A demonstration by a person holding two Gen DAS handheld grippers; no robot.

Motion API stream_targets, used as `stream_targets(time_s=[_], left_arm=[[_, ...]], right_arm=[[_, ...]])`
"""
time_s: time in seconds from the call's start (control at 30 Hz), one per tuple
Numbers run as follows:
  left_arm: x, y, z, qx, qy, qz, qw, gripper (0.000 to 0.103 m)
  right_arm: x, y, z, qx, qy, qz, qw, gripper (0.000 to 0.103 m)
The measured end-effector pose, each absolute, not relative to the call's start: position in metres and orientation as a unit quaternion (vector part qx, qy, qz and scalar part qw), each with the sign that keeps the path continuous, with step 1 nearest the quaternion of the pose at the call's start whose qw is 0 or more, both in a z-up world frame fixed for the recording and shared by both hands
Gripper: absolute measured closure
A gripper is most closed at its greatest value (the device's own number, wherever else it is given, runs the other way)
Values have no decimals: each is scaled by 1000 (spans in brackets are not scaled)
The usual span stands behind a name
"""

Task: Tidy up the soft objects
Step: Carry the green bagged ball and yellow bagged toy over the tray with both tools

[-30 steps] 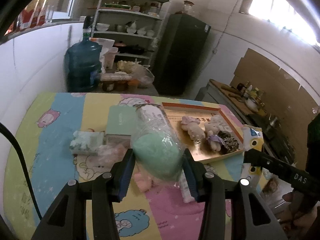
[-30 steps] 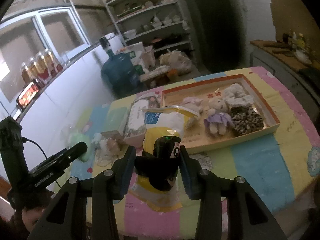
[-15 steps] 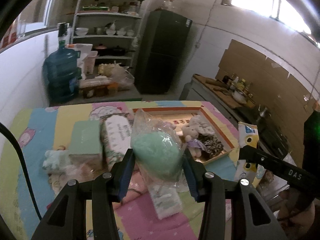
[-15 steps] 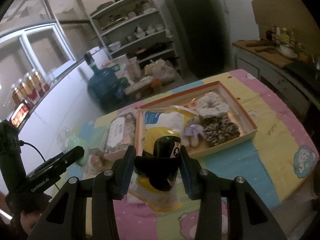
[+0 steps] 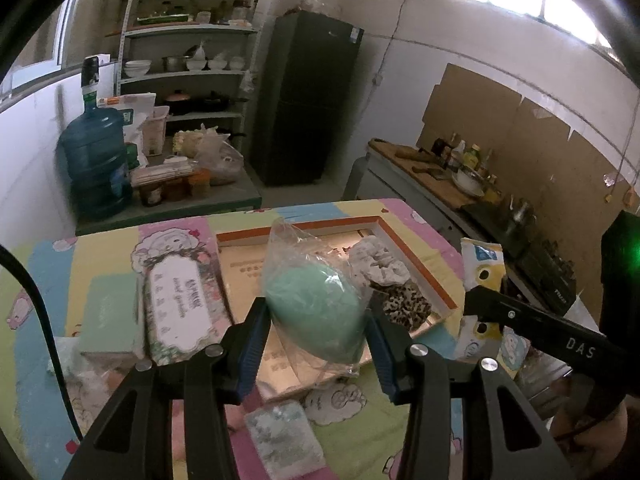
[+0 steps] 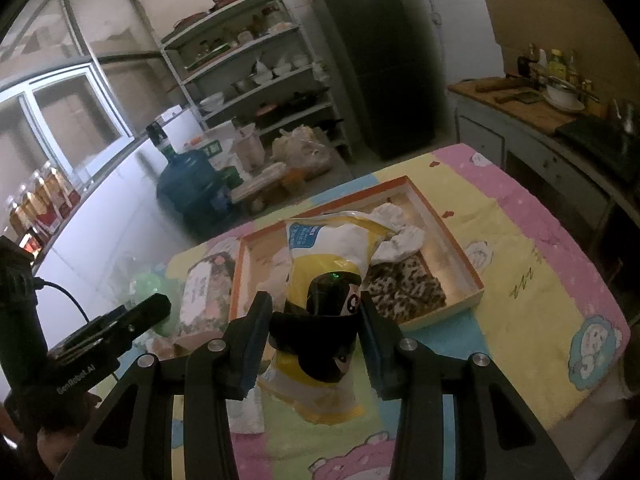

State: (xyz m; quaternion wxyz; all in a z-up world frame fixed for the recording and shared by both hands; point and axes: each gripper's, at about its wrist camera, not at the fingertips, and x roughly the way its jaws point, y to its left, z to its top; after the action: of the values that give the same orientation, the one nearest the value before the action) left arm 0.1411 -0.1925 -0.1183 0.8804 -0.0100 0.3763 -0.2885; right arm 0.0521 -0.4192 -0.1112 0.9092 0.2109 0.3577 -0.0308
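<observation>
Left gripper (image 5: pixel 316 344) clamped on clear plastic bag holding mint-green soft lump (image 5: pixel 314 316); right gripper (image 6: pixel 314 338) clamped on yellow-white-black soft pouch (image 6: pixel 324 312), both above orange-rimmed cardboard tray (image 6: pixel 456 252).

Both tongs, left tongs (image 5: pixel 316 332) and right tongs (image 6: pixel 314 334), are black, with blue finger pads, silver screws; a black cable leaves the left one.

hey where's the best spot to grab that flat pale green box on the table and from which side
Take the pale green box across its two long side walls, coming straight down from above. It lies flat, and the floral pack sits right beside one long wall, so that side looks tight; its short ends are a fallback.
</observation>
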Motion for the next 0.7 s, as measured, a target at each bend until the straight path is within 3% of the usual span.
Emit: stream_targets(time_s=[0.7], left_arm=[[186,-267,-139,4,406,-259,876,55]], right_arm=[[107,-482,-139,210,387,-16,898,59]])
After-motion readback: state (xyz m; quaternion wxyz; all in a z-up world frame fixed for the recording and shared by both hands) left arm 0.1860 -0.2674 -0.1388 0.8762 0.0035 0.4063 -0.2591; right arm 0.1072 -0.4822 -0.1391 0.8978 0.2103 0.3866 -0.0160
